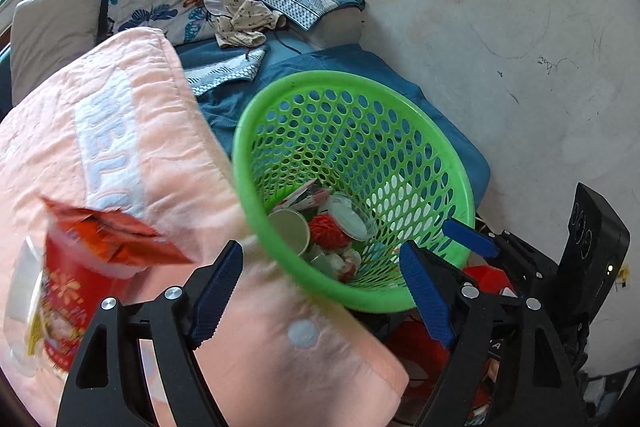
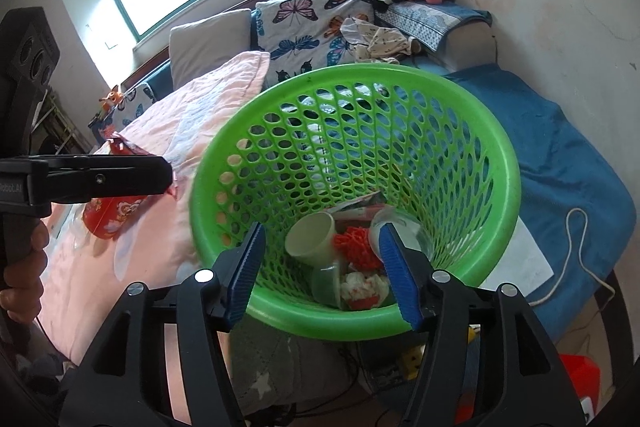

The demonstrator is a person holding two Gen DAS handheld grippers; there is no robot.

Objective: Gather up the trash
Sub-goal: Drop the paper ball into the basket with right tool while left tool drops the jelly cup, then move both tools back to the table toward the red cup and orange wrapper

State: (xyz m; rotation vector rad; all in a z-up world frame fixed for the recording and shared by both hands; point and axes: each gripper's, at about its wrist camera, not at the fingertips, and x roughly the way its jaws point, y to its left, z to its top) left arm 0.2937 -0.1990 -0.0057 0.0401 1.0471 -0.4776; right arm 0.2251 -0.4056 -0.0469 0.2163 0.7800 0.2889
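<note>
Right wrist view: the right hand-held gripper [image 2: 322, 271] stands apart, empty, around the near rim of the basket [image 2: 460, 83], probably to steady it on the bed [image 2: 560, 155]; the left hand-held gripper [image 1: 320, 291] is apart too

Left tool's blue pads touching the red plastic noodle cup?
Apart. Left wrist view: the red plastic noodle cup sits outside the open left tool; pink blanket shows between it and the nearer blue pad.
</note>
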